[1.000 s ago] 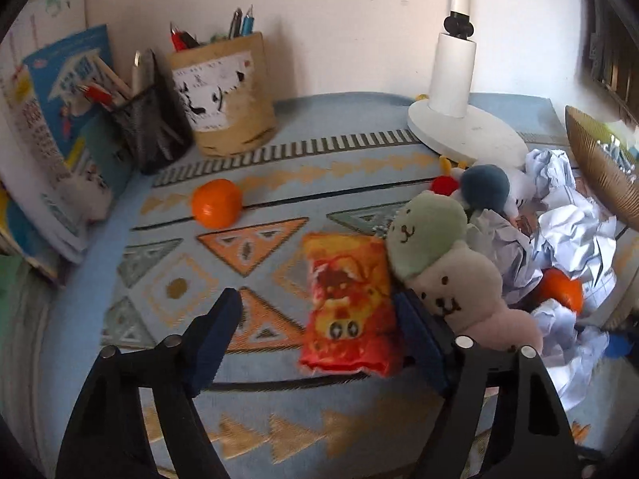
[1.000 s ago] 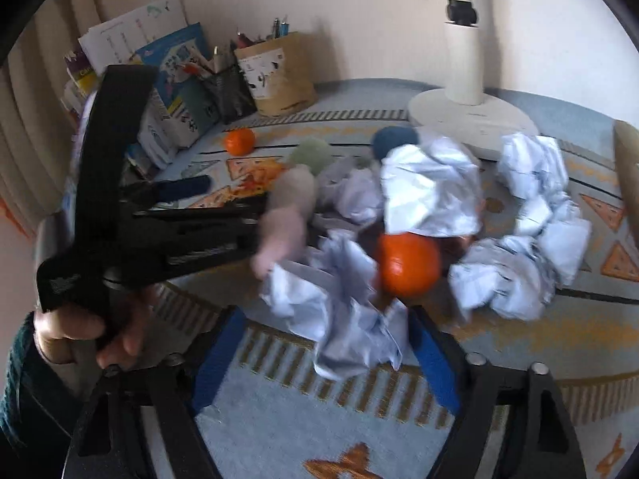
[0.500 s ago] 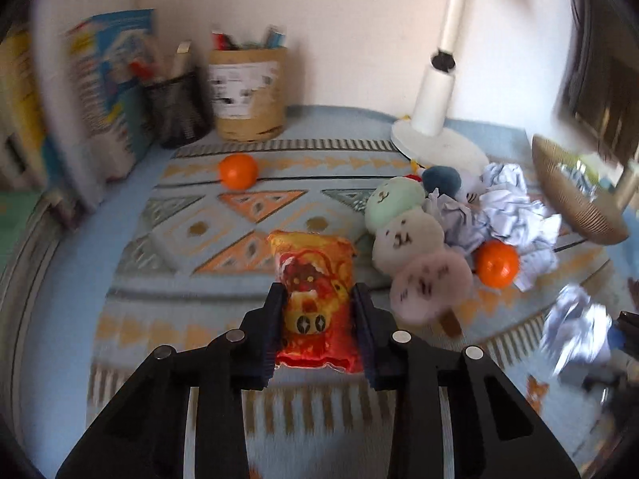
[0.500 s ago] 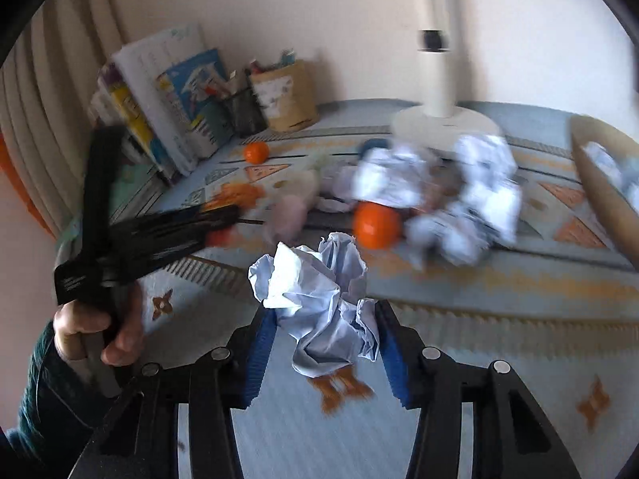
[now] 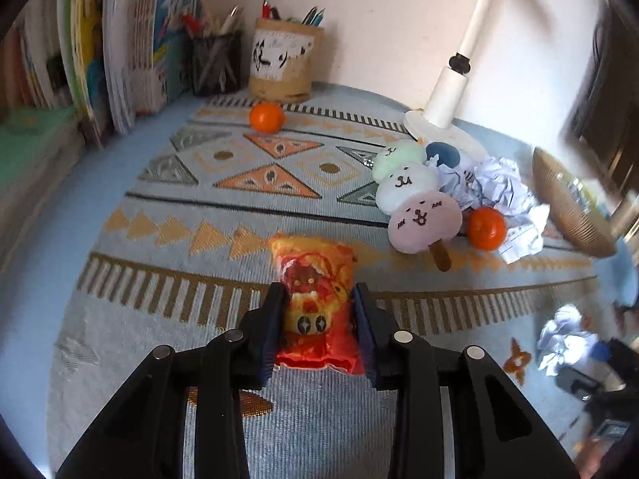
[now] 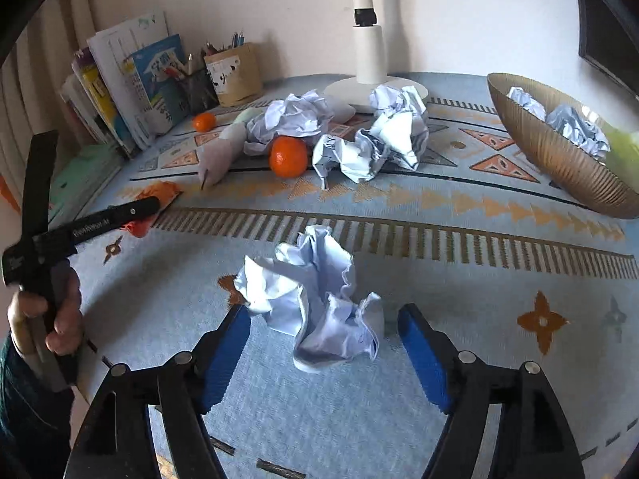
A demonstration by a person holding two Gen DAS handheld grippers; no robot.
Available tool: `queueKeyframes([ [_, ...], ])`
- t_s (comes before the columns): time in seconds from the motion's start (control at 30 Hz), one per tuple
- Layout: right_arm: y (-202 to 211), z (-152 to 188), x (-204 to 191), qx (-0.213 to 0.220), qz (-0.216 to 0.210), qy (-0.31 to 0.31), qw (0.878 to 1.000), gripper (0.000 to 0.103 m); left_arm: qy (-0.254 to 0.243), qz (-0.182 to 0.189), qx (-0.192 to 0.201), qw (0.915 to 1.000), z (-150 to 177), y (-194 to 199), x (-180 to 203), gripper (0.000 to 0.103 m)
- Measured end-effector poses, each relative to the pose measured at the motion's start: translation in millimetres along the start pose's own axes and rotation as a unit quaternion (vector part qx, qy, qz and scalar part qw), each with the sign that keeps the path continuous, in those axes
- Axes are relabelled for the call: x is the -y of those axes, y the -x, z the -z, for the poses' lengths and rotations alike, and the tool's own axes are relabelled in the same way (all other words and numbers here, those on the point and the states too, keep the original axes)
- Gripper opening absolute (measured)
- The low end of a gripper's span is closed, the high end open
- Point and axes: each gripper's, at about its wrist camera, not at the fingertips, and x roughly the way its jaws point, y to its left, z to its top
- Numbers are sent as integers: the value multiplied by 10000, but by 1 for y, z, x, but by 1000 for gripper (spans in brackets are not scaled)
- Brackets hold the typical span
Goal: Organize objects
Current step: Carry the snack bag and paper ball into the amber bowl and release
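Observation:
A red and orange snack packet (image 5: 313,267) lies on the patterned mat, and my left gripper (image 5: 317,295) has its pads against both sides of it; the jaws are opening slightly. The right wrist view shows that packet (image 6: 161,193) at the left, under the left gripper's fingers (image 6: 120,213). My right gripper (image 6: 321,311) is opening around a crumpled pale blue paper ball (image 6: 311,279) resting on the mat; its blue pads (image 6: 419,343) stand clear of the paper.
More crumpled paper (image 6: 383,135), an orange (image 6: 288,156) and a plush dango skewer (image 5: 415,203) cluster mid-mat. A second orange (image 5: 266,117) sits near the pen holders (image 5: 285,64) and books (image 5: 120,60). A woven bowl (image 6: 559,151) holding paper stands right; a lamp base (image 6: 375,88) behind.
The left jaws closed on the snack packet and drew it toward the near edge. The right gripper carried a paper ball back from the pile, then opened, and the ball rests on the mat.

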Motion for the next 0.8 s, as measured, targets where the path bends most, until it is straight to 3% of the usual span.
queueKeyframes([
  [0.1, -3, -3, 1, -31, -105, -124, 9999, 76, -183, 48, -86, 9998, 2, -2, 7, 44],
  [0.17, -6, -3, 1, -60, -71, -166, 9998, 78, -382, 41, -140, 9992, 3, -3, 16, 60],
  [0.3, -13, -8, 2, -54, -168, -291, 9994, 78, -675, -131, -206, 9974, 5, -6, 28, 65],
  [0.33, -14, -9, 1, -66, -166, -250, 9995, 76, -705, -174, -215, 9971, 5, -7, 29, 64],
  [0.4, -14, -10, -4, -27, -157, -99, 9998, 56, -665, -252, -188, 9973, 4, -6, 27, 56],
  [0.47, -10, -8, -7, 56, -186, -13, 9998, 49, -557, -295, -122, 9979, 3, -3, 22, 34],
  [0.63, 15, -5, 3, 388, -317, -4, 9987, 48, -501, -195, 154, 9984, 6, 13, 27, 30],
  [0.8, 40, -13, 39, 739, -78, -151, 9971, 48, -352, 445, 399, 9976, 1, 30, 61, 30],
])
